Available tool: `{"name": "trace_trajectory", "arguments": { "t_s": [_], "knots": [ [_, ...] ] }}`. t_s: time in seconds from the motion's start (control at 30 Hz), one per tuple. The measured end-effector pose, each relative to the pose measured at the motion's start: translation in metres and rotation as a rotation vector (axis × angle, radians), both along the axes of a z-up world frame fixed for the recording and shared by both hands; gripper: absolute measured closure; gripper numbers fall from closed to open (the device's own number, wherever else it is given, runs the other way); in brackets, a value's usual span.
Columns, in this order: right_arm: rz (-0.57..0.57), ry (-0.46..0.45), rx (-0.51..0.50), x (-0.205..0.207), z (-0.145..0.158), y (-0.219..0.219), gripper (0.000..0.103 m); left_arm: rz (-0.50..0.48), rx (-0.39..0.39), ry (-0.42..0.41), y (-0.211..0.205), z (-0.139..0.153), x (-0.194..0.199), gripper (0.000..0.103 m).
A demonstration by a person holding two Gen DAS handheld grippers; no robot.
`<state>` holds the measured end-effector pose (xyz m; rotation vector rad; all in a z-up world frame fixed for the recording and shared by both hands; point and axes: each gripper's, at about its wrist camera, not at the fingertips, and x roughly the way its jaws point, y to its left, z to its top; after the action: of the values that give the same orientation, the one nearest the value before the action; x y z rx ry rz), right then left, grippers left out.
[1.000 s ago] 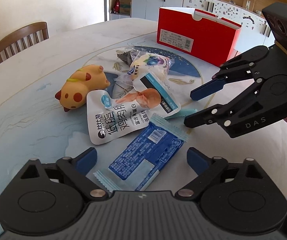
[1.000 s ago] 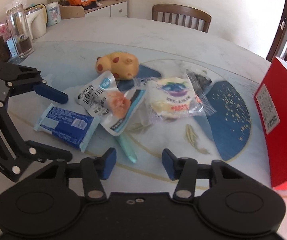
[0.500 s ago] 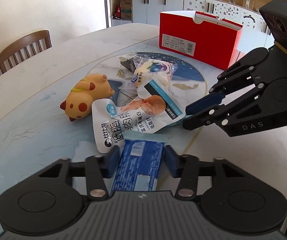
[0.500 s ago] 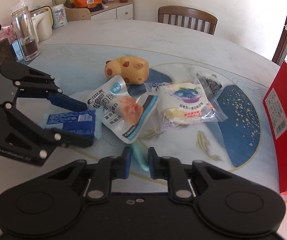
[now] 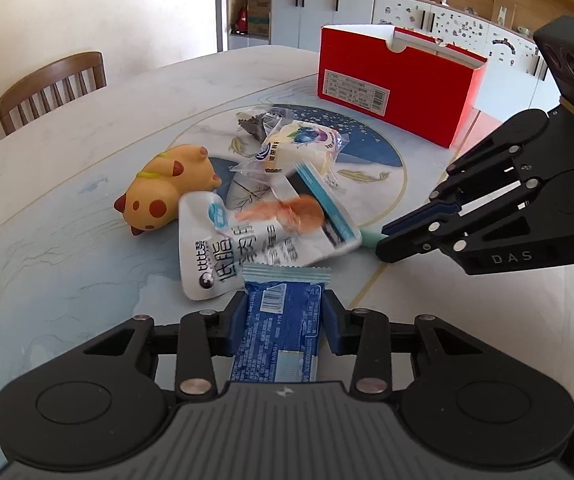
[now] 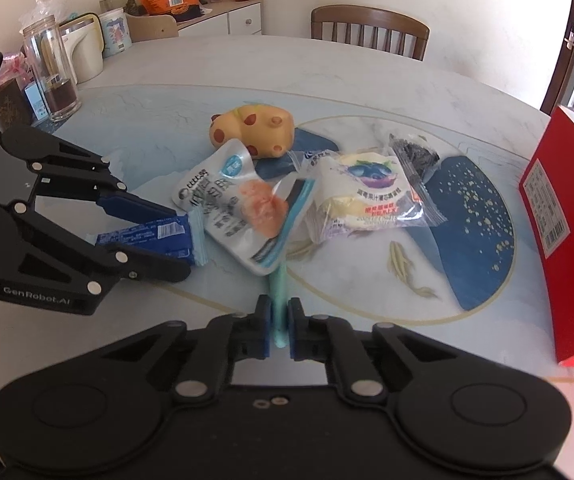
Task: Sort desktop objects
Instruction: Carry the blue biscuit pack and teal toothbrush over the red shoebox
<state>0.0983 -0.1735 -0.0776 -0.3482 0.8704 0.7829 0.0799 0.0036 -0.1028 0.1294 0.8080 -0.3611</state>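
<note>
My left gripper (image 5: pixel 283 312) is closing its jaws on a blue snack packet (image 5: pixel 279 332), and both pads press its sides. The right wrist view shows that gripper (image 6: pixel 179 242) and the packet (image 6: pixel 147 236) at the left. My right gripper (image 6: pixel 279 320) is shut on a thin mint-green stick (image 6: pixel 278 280), whose far end runs under a white chicken pouch (image 6: pixel 223 200). In the left wrist view the right gripper (image 5: pixel 385 236) holds the stick (image 5: pixel 371 237) beside the pouch (image 5: pixel 227 248). A yellow spotted toy (image 5: pixel 167 192) and a blueberry bread packet (image 5: pixel 303 148) lie behind.
A red box (image 5: pixel 395 84) stands at the far right of the round table (image 5: pixel 47 240). A dark snack bag (image 6: pixel 411 152) rests by the bread. A glass jar (image 6: pixel 51 72) and a kettle (image 6: pixel 87 52) stand at the table's left rim, with a wooden chair (image 6: pixel 367 32) beyond.
My left jaws came together around the blue packet, which turned in line with the fingers. My right jaws shut on the green stick. The white pouch shifted slightly.
</note>
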Motion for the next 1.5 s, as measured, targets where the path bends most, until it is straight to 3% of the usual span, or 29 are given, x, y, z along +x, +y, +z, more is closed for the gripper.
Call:
{"name": "trace_trajectory", "arguments": {
  "t_s": [0.73, 0.93, 1.5],
  "knots": [
    [-0.040, 0.031, 0.013, -0.014, 0.006, -0.017, 0.096, 0.053, -0.039, 0.032, 0.004, 0.003, -0.012, 0.066],
    [-0.063, 0.046, 0.043, -0.017, 0.015, -0.028, 0.096, 0.063, -0.034, 0.046, 0.001, 0.006, -0.017, 0.066],
    [-0.138, 0.032, 0.113, -0.025, 0.050, -0.065, 0.096, 0.056, -0.116, 0.049, -0.015, 0.036, -0.010, 0.066]
  ]
}}
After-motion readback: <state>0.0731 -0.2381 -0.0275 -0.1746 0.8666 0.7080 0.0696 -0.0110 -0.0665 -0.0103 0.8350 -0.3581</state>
